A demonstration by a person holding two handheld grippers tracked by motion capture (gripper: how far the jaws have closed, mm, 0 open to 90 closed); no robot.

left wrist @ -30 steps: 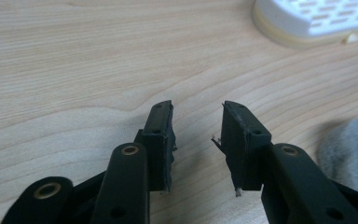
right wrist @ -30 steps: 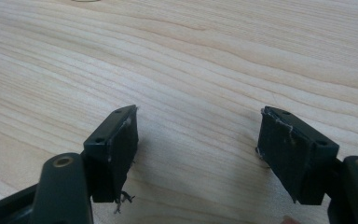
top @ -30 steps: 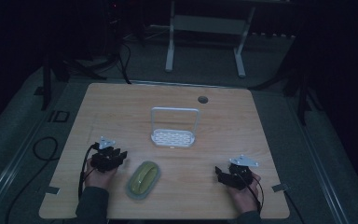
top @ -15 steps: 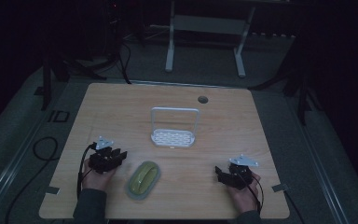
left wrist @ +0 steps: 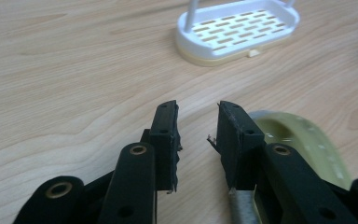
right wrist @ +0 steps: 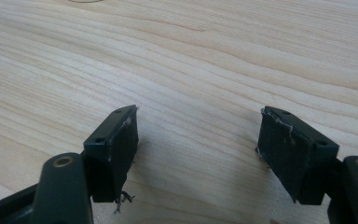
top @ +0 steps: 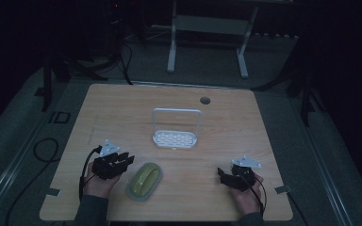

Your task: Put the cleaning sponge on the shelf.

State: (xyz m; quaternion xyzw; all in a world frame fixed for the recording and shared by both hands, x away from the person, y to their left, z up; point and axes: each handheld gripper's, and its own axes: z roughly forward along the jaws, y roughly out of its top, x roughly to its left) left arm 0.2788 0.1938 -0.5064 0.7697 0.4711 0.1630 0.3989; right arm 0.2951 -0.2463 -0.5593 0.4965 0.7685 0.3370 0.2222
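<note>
- The left gripper (top: 122, 161) hovers near the front left corner of the table (top: 122, 108). Its jaws stand at a middling gap with nothing between them, and they have just been closing. In the left gripper view the same left gripper (left wrist: 196, 128) points out over bare wood.
- Just beside it, toward the middle of the front edge, lies the yellow-green soap dish (top: 144, 181). In the left gripper view that dish (left wrist: 303, 140) sits right behind the right-hand jaw, close but, as far as I can tell, not touched.
- The right gripper (top: 225, 178) rests near the front right corner, well apart from the dish. In its own view the right gripper (right wrist: 198, 140) has jaws spread wide, over wood only.
- Judged from this, the step in hand is the approach to the dish, and no grasp is made yet.
- The next move likely calls for swinging the left gripper sideways so one jaw clears the dish's rim, then closing on that rim.
- The white handled rack (top: 176, 136) stands mid-table, well beyond the dish, and shows at the top of the left gripper view (left wrist: 242, 28).
- Open room: bare wood lies between dish and rack, and toward both side edges. The dish is close to the front edge, so a nudge that way could push it off.
</note>
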